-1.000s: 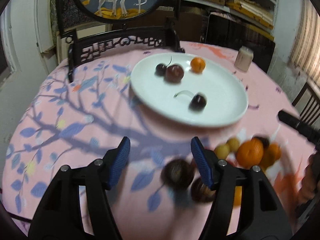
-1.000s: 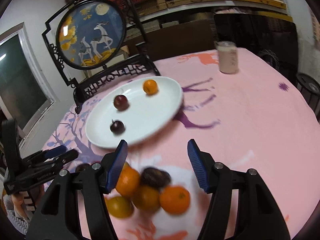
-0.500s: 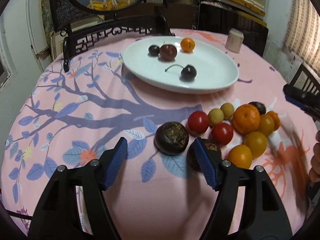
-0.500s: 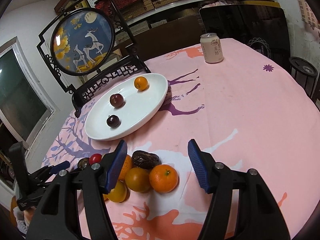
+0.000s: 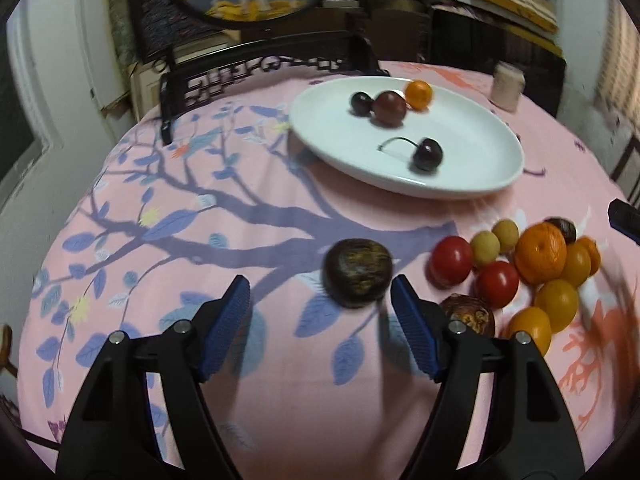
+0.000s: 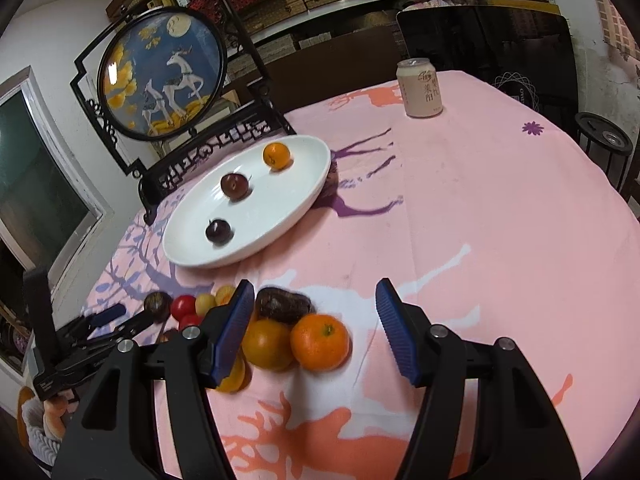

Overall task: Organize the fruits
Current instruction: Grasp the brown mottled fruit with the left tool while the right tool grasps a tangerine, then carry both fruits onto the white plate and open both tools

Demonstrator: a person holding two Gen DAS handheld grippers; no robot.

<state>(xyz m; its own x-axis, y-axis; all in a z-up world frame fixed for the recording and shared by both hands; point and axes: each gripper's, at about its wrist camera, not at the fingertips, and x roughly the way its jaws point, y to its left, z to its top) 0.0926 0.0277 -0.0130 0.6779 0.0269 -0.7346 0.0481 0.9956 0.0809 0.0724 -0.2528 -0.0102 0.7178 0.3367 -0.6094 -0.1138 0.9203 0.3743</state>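
Observation:
A white plate [image 5: 472, 148] holds a small orange [image 5: 419, 94], a dark red plum [image 5: 390, 108] and two cherries [image 5: 427, 155]. It also shows in the right wrist view [image 6: 276, 216]. A pile of fruit lies on the pink cloth: a dark round fruit [image 5: 357, 272], tomatoes [image 5: 451, 260], oranges [image 5: 540, 254]. My left gripper [image 5: 320, 328] is open, the dark fruit just beyond its fingertips. My right gripper [image 6: 314, 330] is open above an orange [image 6: 319, 342] and a dark date-like fruit [image 6: 282, 306].
A drink can [image 6: 419, 88] stands at the far side of the round table. A framed round deer picture [image 6: 164, 76] on a black carved stand rises behind the plate. The left gripper's body [image 6: 80, 340] shows at the left table edge.
My left gripper has swung slightly left and closer to the dark round fruit. My right gripper has come lower and nearer to the oranges. Both stay open.

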